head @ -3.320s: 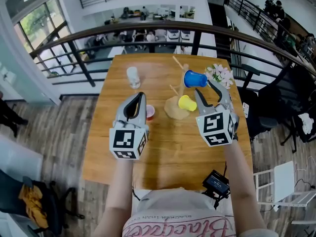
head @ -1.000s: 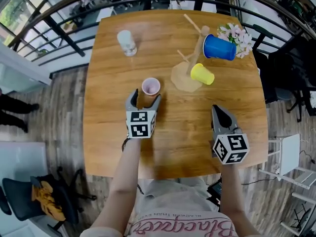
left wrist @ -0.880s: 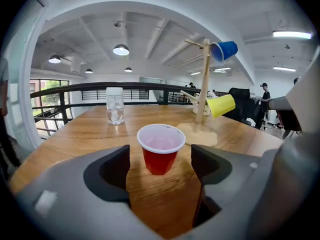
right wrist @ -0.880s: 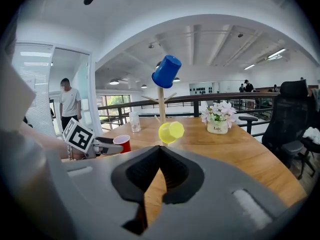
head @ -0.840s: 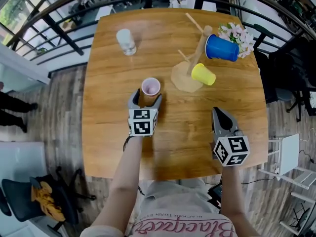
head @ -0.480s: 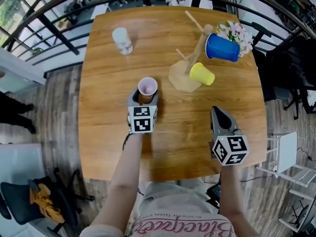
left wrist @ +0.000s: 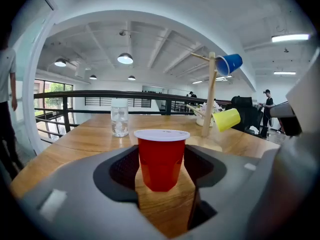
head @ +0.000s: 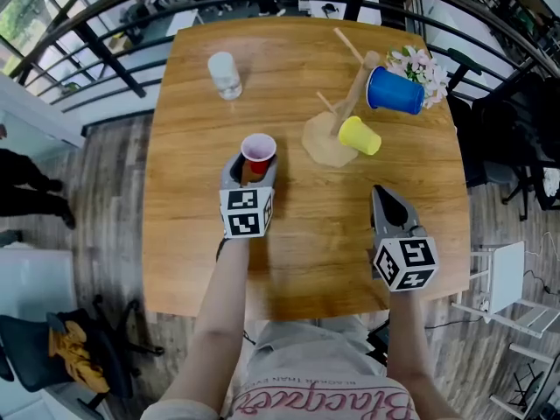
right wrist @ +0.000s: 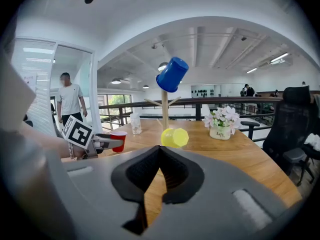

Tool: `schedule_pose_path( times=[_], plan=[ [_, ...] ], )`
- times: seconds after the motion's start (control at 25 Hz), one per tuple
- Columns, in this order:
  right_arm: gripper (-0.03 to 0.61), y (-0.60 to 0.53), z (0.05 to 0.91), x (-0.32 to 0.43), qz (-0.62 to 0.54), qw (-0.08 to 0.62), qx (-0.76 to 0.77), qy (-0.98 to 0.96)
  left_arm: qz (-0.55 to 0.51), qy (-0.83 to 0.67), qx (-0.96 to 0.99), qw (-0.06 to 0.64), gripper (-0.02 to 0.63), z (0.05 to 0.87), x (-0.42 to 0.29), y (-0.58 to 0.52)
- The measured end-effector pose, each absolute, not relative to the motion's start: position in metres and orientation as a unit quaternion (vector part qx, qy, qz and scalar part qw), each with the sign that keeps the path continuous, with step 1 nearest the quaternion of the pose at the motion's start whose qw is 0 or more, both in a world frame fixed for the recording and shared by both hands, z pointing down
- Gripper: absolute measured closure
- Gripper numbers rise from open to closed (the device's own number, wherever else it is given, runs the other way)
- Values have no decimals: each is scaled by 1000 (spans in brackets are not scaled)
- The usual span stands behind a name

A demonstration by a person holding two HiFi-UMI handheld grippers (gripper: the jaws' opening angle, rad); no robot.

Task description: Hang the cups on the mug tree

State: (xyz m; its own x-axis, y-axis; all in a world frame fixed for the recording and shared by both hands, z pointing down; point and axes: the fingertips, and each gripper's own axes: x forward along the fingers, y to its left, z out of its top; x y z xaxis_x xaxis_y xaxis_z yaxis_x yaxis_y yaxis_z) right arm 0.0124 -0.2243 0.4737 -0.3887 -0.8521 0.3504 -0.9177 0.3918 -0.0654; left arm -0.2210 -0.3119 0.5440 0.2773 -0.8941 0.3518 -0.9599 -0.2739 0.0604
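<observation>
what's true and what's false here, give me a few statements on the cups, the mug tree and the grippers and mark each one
1. The red cup stands upright between the jaws of the left gripper. True; the jaws are closing around it.
2. The blue cup lies on the table. False: it hangs on an upper peg of the mug tree.
3. The right gripper holds the yellow cup. False: that gripper is shut and empty, and the yellow cup hangs on a low peg of the mug tree.
4. A clear glass stands on the table, apart from the mug tree. True.
</observation>
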Motion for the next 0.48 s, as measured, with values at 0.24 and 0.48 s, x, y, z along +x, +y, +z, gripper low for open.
schedule_pose_path(
  times=[0.24, 0.48],
  plan=[
    [577, -221, 459, 15, 113, 122, 525, -835, 115, -606, 779, 114, 321, 519, -225, -301],
    [577, -221, 438, 27, 99, 109, 510, -848, 105, -629, 764, 94, 321, 487, -223, -285]
  ],
)
